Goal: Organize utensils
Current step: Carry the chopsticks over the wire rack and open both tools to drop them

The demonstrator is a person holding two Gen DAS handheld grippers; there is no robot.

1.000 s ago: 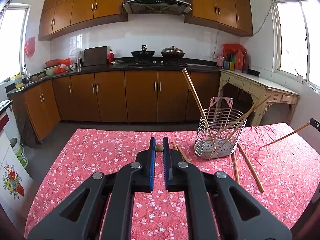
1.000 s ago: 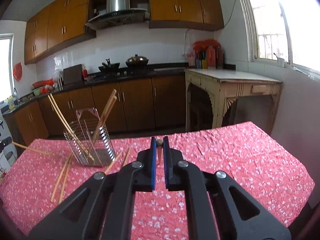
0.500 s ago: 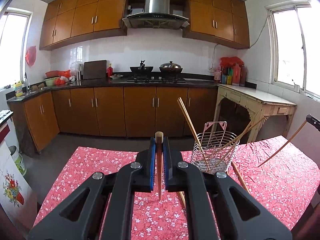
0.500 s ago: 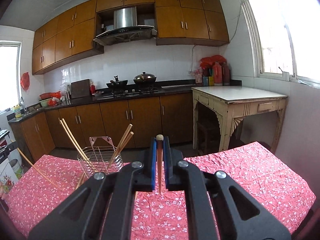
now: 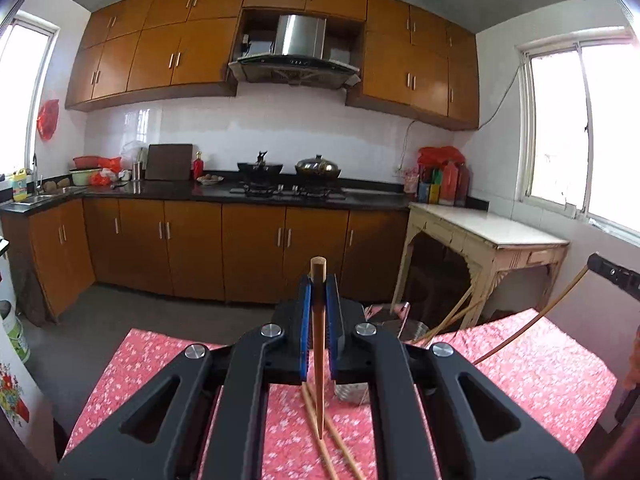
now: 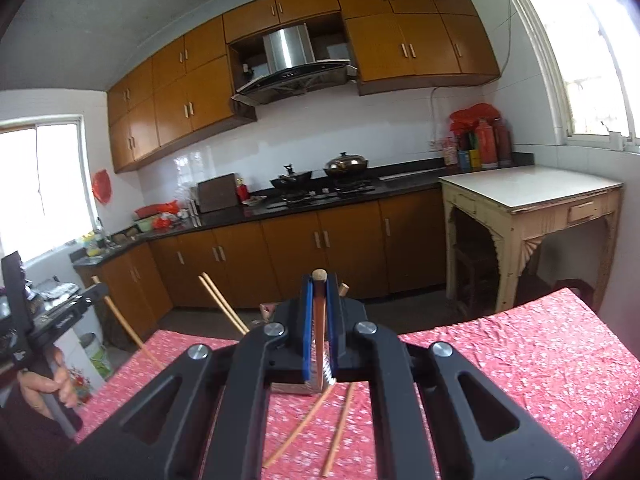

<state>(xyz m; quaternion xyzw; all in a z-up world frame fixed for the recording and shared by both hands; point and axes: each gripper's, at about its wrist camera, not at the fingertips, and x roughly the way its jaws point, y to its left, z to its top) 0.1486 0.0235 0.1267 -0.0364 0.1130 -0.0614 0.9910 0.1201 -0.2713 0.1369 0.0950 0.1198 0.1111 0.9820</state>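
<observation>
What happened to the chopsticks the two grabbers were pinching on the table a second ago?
Both got lifted. The left gripper raised its chopstick off the red tablecloth, so it now hangs tip down. The right gripper did the same with its own chopstick. Both grippers stayed clamped shut. The metal holder and the loose chopsticks on the cloth stayed put.

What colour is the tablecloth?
Red tablecloth with little white flowers; clearest in the right wrist view.
</observation>
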